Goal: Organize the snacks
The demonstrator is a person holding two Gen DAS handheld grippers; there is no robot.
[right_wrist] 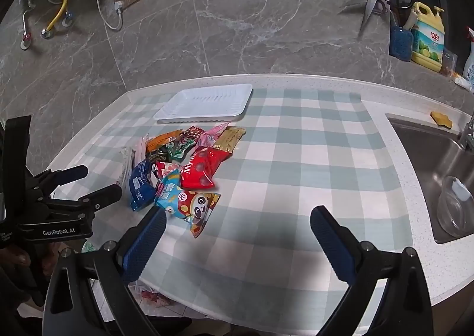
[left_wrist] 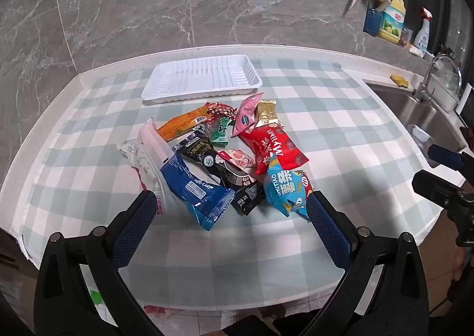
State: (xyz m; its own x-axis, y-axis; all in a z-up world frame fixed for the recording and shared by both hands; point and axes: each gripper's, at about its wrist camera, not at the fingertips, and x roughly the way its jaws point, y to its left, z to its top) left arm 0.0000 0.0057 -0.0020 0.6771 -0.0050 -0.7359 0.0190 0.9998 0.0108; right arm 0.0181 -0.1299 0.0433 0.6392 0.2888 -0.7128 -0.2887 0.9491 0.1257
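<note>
Snack packets (left_wrist: 225, 155) lie in a messy heap in the middle of a checked cloth (left_wrist: 340, 134) on a white counter (left_wrist: 385, 69). Just behind the heap, near the back edge of the counter, sits a white plastic tray (left_wrist: 201, 76) with nothing in it. At the front of the heap is a dark blue packet (left_wrist: 198, 190). Beside it lies a black packet (left_wrist: 225, 173), and then a light blue packet with a cartoon panda (right_wrist: 186, 202). A shiny red bag (left_wrist: 274, 149) lies behind the panda one. Farther back are a gold packet (left_wrist: 266, 112), a pink one (left_wrist: 247, 115), a green one (left_wrist: 222, 128) and an orange one (left_wrist: 183, 122). A clear, whitish wrapper (left_wrist: 145, 155) lies on the left side of the heap.

The left gripper (left_wrist: 231, 205) hangs above the near side of the heap. Its fingers are spread wide and hold nothing. The right gripper (right_wrist: 237, 217) hangs over bare cloth to the right of the heap. It is also wide open and holds nothing.

A steel sink (right_wrist: 429, 158) is set into the counter on the right, with a glass bowl (right_wrist: 456, 205) inside it. A yellow sponge (right_wrist: 441, 119) lies on the rim behind the sink. A yellow soap bottle (right_wrist: 428, 36) stands on a ledge by the gray marble wall (right_wrist: 237, 24), and scissors (right_wrist: 370, 4) hang on that wall.
</note>
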